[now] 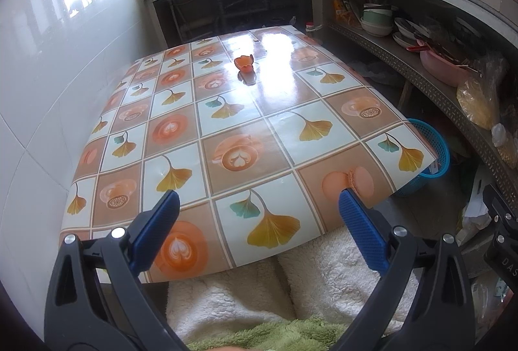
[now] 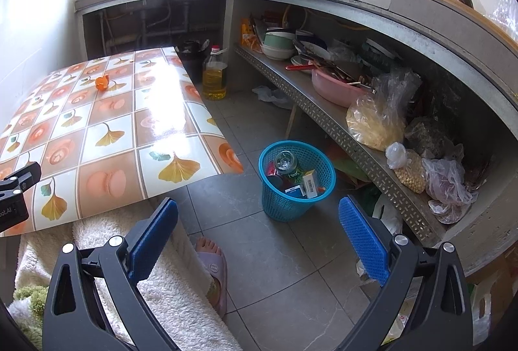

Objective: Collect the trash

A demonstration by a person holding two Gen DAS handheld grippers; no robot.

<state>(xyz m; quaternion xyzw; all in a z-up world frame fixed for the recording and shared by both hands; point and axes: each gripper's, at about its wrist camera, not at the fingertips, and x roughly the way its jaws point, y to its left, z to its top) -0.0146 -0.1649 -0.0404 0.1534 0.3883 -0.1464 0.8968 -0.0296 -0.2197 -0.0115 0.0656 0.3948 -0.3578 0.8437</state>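
- Left wrist view: the left gripper [image 1: 259,199] hangs over the near edge of the table [image 1: 281,98], its blue pads [image 1: 362,224] spread wide with nothing between them
- An orange scrap of trash [image 1: 244,63] sits alone on the far half of the patterned tablecloth, well apart from the gripper
- A blue basket [image 1: 432,153] shows partly behind the table's right edge, on the floor
- A cream fleece garment [image 1: 246,286] covers the person's lap below the table edge
- Right wrist view: the right gripper [image 2: 259,202] is held above the grey floor, jaws wide apart and empty
- The blue basket [image 2: 296,181] stands on the floor just beside the table's corner, between the two fingers in the view; it holds a can, small boxes and other litter
- The orange scrap [image 2: 102,82] lies on the far part of the table [image 2: 106,137]
- A bottle of yellow oil [image 2: 214,74] stands on the floor beyond the table
- A foot in a pink slipper [image 2: 213,270] rests on the tiles near the left finger
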